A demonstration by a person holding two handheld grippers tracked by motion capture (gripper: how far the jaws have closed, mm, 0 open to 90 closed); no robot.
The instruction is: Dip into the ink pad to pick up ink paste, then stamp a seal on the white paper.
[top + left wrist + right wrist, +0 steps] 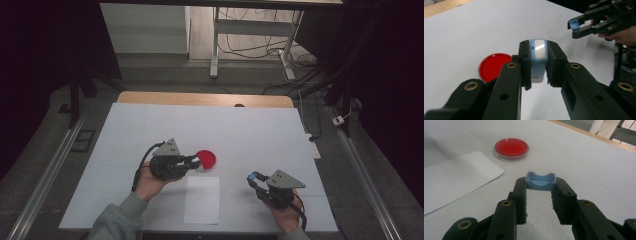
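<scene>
Gripping a blue-and-white block, the left gripper was held mid-table beside the red dish, while a blue cap was clamped by the right gripper near the front edge

In the left gripper view, the left tongs cover both sides of the blue-and-white block, and a black jaw hides the lower right of the red dish; in the high view that block is too small to tell; the white sheet runs off the left edge of the right gripper view.
</scene>
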